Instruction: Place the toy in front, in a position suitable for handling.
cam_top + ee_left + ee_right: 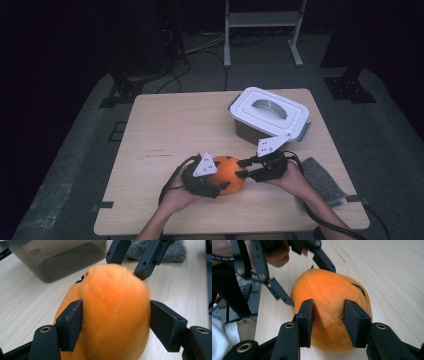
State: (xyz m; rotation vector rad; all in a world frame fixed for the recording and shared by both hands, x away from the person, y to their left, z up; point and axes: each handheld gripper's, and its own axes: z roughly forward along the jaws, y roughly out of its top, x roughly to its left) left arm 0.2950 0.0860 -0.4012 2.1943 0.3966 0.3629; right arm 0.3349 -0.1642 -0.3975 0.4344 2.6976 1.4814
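Dark floor and cables surround a pale wood-grain worktop [165,130]. An orange plush [229,173], round, seamed and soft-napped, with a stitched black eye, lies near the front edge between the two hands. The left tongs [216,186] straddle its widest part, jaws set wide and pressing both flanks so the fabric dents slightly. The right tongs [243,169] meet it from the other side; in the right gripper view the plush [329,310] bulges between narrower-set jaws that seem to pinch a fold at its end, though how firmly I cannot tell.

Behind stands a smoky plastic box [260,132] with a white clip-on lid [267,111] and grey handle; a grey fuzzy cloth [320,180] lies at the right.

Risks, as I judge them: the plush is squashy and smooth, so it could squirt out of the wide left hold if lifted. Opposed pulls from the two tongs might stretch a seam or drag it off the near edge. The shut lid would block any drop into the box.
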